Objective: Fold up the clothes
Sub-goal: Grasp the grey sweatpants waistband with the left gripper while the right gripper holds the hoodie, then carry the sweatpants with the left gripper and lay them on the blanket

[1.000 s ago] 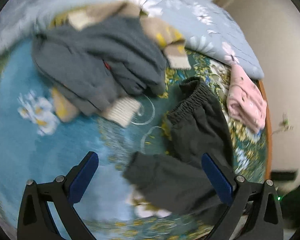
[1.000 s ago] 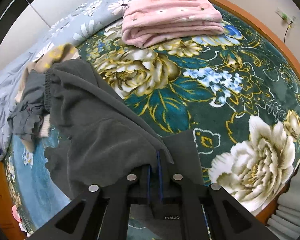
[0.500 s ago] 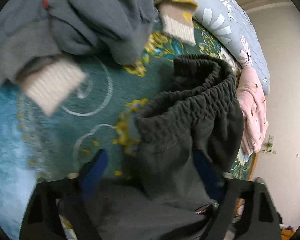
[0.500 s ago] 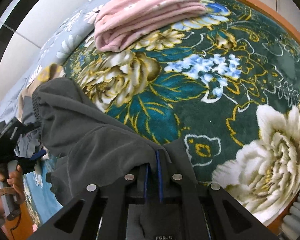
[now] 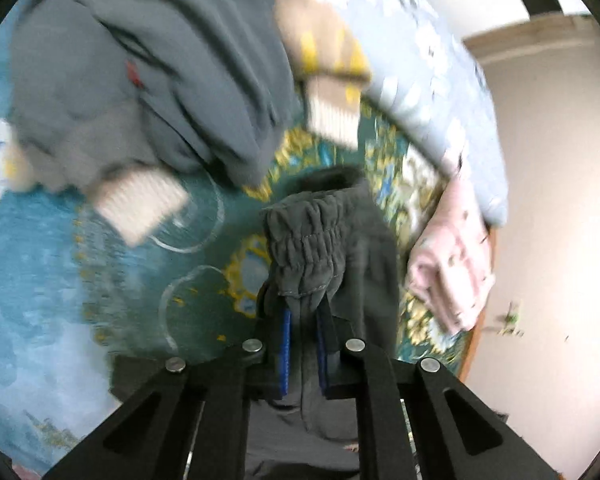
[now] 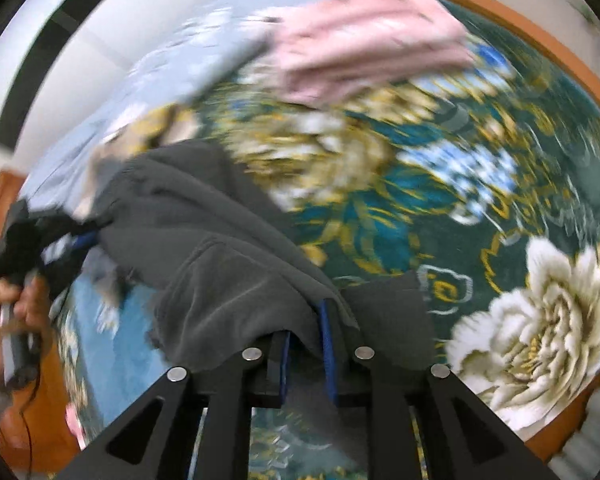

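Observation:
Dark grey trousers (image 6: 204, 240) lie across a floral bed cover. My left gripper (image 5: 302, 320) is shut on their gathered elastic waistband (image 5: 306, 236), which bunches up between the blue pads. My right gripper (image 6: 305, 324) is shut on the other end of the trousers, with the cloth draped over its fingers. The left gripper (image 6: 32, 240) also shows at the far left of the right wrist view, held by a hand (image 6: 16, 312). Both views are blurred by motion.
A pile of grey and beige-yellow clothes (image 5: 152, 72) lies behind the waistband. A folded pink garment (image 6: 364, 36) sits near the bed's wooden rim (image 6: 540, 36). A pale blue floral quilt (image 5: 416, 64) runs along the far side, by a wall.
My left gripper went from open above the trousers to shut on their waistband. My right gripper kept its hold, and the trousers now hang stretched between the two.

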Tool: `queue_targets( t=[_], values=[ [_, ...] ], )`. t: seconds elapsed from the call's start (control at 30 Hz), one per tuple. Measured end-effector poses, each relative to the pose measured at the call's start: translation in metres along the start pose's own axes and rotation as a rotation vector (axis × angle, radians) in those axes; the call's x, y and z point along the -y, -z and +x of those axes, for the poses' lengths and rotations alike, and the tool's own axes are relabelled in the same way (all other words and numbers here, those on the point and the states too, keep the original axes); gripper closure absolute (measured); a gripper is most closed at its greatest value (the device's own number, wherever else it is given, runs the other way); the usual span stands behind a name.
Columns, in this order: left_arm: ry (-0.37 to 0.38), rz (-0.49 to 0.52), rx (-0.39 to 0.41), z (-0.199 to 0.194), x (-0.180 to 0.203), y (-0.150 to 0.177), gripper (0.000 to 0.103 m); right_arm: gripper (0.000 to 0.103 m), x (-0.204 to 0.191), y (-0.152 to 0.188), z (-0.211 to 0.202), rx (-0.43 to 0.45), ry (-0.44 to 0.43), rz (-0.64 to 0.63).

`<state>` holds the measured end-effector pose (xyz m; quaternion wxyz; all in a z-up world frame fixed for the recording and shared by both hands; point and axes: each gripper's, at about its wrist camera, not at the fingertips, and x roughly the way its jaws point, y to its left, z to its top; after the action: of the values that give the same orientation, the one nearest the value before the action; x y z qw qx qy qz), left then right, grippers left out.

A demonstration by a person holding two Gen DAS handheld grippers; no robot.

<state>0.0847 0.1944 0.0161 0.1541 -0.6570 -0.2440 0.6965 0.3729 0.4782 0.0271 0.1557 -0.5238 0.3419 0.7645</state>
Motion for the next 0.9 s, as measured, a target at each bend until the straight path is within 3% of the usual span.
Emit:
queue_targets(
  t=[0.17,0.27,0.43,0.47,0.57,0.6,0.9],
  values=[
    [0.003,-0.018,0.066,-0.074,-0.057,-0.006,0.093,0.081,-0.075,0.014,-0.028,-0.004,-0.061,-0.165],
    [0.01,-0.079,0.101,-0.114,-0.107,-0.012,0.094,0.08,-0.124,0.023,-0.032,-0.055,-0.068,-0.275],
    [0.015,-0.153,0.155,-0.175,-0.191,-0.015,0.094,0.074,-0.223,0.046,-0.027,-0.197,-0.096,-0.628],
    [0.02,-0.173,0.169,-0.184,-0.208,-0.016,0.094,0.069,-0.236,0.05,-0.026,-0.218,-0.098,-0.684],
    [0.025,-0.246,0.191,-0.199,-0.252,-0.019,0.094,0.036,-0.277,0.064,-0.022,-0.247,-0.068,-0.825],
    [0.019,-0.265,0.201,-0.204,-0.265,-0.019,0.094,0.036,-0.291,0.069,-0.021,-0.25,-0.054,-0.866],
    [-0.036,-0.439,0.288,-0.247,-0.38,-0.016,0.094,0.036,-0.349,0.074,0.01,-0.225,0.115,-0.873]
  ],
)
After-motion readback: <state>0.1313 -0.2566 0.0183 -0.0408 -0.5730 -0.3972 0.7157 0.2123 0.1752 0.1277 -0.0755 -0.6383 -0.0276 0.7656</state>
